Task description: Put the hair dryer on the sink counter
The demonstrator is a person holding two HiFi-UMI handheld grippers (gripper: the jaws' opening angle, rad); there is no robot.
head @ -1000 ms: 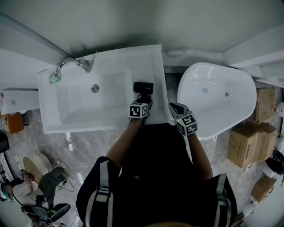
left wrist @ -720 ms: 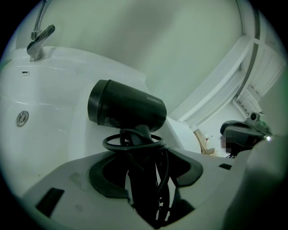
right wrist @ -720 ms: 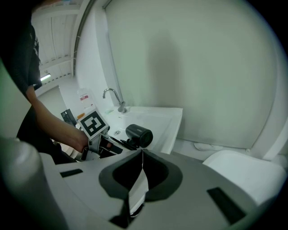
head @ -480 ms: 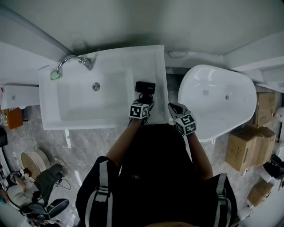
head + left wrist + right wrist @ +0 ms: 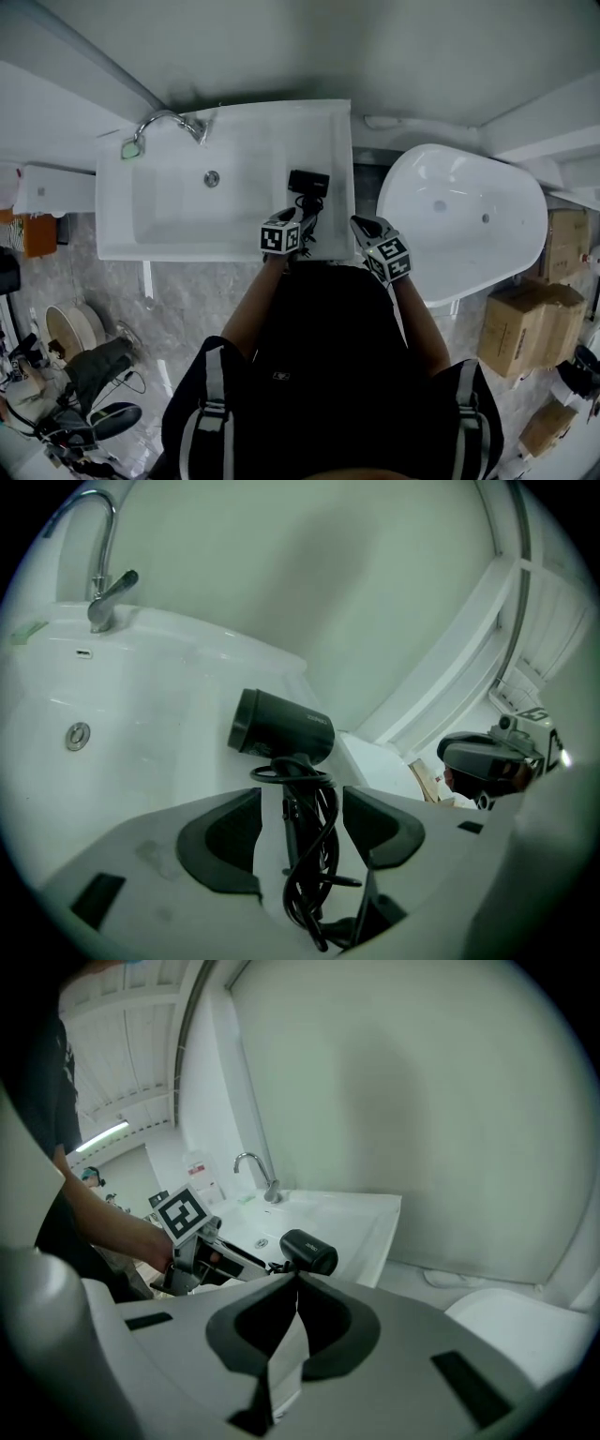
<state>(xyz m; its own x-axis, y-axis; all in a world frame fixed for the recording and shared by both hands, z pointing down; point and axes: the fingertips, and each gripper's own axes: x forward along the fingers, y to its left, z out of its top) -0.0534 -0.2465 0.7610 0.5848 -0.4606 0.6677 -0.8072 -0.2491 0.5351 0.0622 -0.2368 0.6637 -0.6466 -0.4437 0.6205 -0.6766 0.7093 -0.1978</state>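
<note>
A black hair dryer (image 5: 308,182) lies on the flat right ledge of the white sink counter (image 5: 335,150), its cord wound round the handle. In the left gripper view the dryer (image 5: 281,727) points its handle toward me. My left gripper (image 5: 302,803) is open, with the handle and cord lying between its jaws and a gap showing on the left side. In the head view the left gripper (image 5: 301,218) sits just below the dryer. My right gripper (image 5: 362,224) hovers at the counter's right front corner, shut and empty (image 5: 298,1283), and sees the dryer (image 5: 307,1252) ahead.
A chrome faucet (image 5: 165,123) stands at the sink's back left, the basin (image 5: 178,202) beside the ledge. A white bathtub (image 5: 459,220) lies to the right, with cardboard boxes (image 5: 521,323) beyond it. The wall runs close behind the sink.
My left gripper has drawn back a little from the dryer, toward me and leftward. The dryer stays on the ledge. The right gripper has hardly moved.
</note>
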